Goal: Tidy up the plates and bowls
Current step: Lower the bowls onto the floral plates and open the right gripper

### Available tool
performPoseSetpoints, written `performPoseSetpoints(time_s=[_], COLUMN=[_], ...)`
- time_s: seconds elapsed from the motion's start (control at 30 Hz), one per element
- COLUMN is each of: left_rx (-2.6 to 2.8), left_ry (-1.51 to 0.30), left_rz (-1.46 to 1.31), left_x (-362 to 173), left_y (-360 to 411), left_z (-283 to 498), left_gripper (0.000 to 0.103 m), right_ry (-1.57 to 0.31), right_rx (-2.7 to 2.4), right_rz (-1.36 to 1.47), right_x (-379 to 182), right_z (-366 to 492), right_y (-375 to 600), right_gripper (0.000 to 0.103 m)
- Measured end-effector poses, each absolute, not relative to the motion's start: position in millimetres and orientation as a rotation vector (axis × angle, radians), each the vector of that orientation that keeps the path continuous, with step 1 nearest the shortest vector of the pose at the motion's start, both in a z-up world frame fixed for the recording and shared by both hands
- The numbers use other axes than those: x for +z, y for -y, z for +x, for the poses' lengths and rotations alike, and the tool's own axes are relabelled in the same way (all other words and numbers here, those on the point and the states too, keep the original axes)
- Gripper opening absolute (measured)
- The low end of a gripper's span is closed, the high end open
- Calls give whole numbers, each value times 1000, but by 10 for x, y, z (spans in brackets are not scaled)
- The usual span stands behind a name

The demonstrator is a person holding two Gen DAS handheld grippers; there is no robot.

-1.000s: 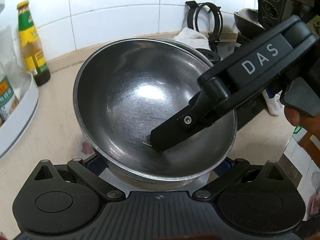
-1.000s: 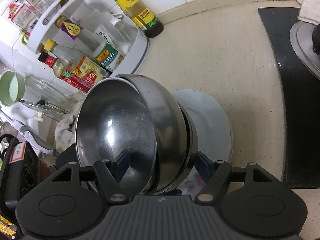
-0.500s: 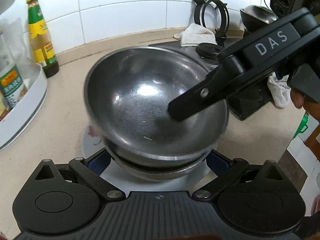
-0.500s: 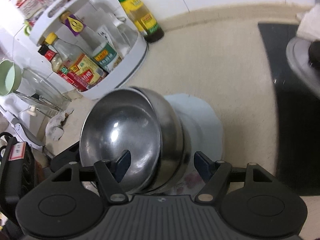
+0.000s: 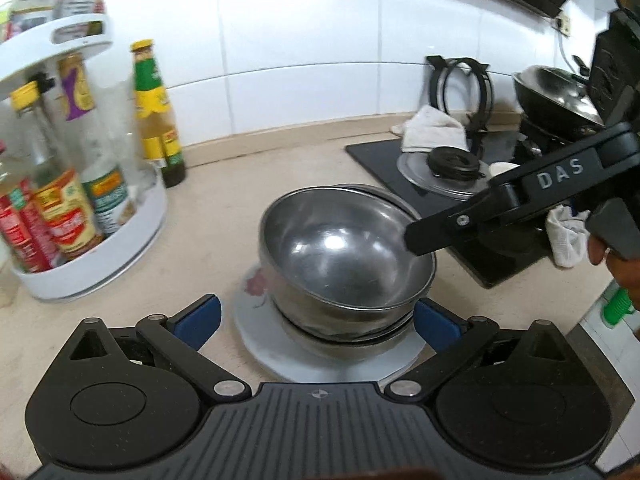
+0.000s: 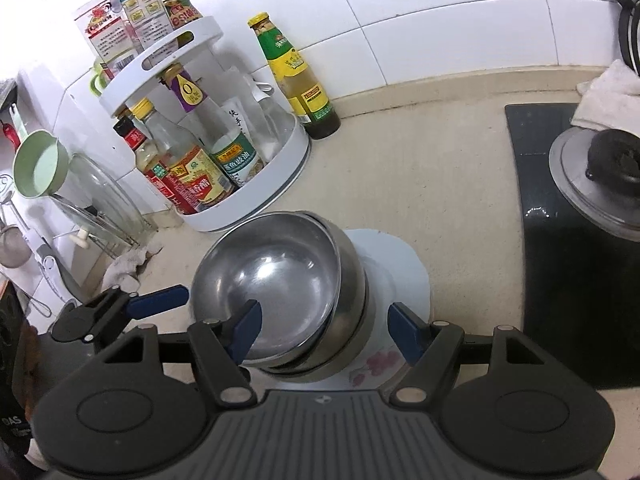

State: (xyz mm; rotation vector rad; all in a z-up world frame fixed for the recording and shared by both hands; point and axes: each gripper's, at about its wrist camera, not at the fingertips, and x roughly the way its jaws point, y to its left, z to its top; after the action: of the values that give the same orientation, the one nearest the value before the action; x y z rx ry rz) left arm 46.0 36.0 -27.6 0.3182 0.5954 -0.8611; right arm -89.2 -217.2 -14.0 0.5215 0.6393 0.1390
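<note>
on the plate (image 5: 280, 344) sit nested bowls (image 5: 344, 256); both claws (image 5: 316, 320) (image 6: 322, 326) gape, gripping nothing.

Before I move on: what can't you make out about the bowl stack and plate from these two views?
- How many bowls: nested rims overlap in both views.
- Plate centre: the bowls cover it.
- Plate's near edge, both views: the gripper bodies hide it.
- Left view: bottles blurred, labels unreadable.

A home kitchen is shown: sauce bottles are racked on a white turntable (image 6: 276, 184) left of a black cooktop (image 6: 560, 280), backed by white wall tiles (image 5: 304, 32).
</note>
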Motion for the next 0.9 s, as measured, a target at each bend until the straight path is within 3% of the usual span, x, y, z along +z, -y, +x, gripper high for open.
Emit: performPoseSetpoints(time_s=[0.43,0.9], left_rx=[-667,-671], left_ry=[-594,-579], left_rz=[185,150], left_x=[-38,53], left_y=[-420,-665], left_z=[486,471], left_gripper=[103,103], right_ry=[-483,-453], right_rx=[-10,-101], right_rz=[412,460], right_x=[93,133], right_z=[-1377,-1542], right_y=[1886,1589], right_gripper=[68,68])
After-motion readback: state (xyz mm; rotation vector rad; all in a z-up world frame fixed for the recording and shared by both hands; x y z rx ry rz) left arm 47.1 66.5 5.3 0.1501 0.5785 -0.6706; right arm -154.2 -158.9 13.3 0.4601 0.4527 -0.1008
